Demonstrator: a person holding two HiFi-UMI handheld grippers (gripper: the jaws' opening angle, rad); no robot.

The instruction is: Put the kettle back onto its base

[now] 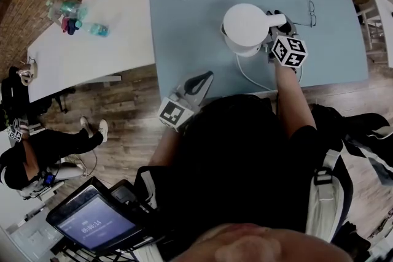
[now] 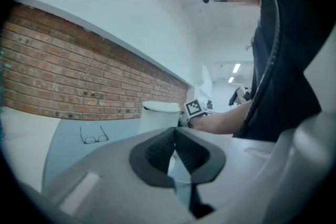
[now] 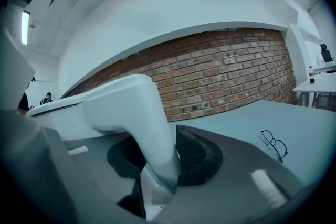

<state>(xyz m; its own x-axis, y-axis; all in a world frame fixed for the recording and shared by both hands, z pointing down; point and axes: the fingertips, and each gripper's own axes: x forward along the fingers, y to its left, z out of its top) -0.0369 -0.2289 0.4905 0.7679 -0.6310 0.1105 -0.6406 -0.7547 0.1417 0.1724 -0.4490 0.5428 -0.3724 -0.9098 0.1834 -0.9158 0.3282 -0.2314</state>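
Right hand-held gripper (image 3: pixel 157 147) grips the kettle handle (image 3: pixel 139 107); left hand-held gripper (image 2: pixel 175 139) closed, empty.

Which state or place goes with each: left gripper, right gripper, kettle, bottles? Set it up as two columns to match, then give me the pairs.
1 left gripper
2 right gripper
3 kettle
4 bottles

a on the white table
b tongs together, nothing between
c handle between its tongs
d white, with a lid

Pairs: 1-b, 2-c, 3-d, 4-a
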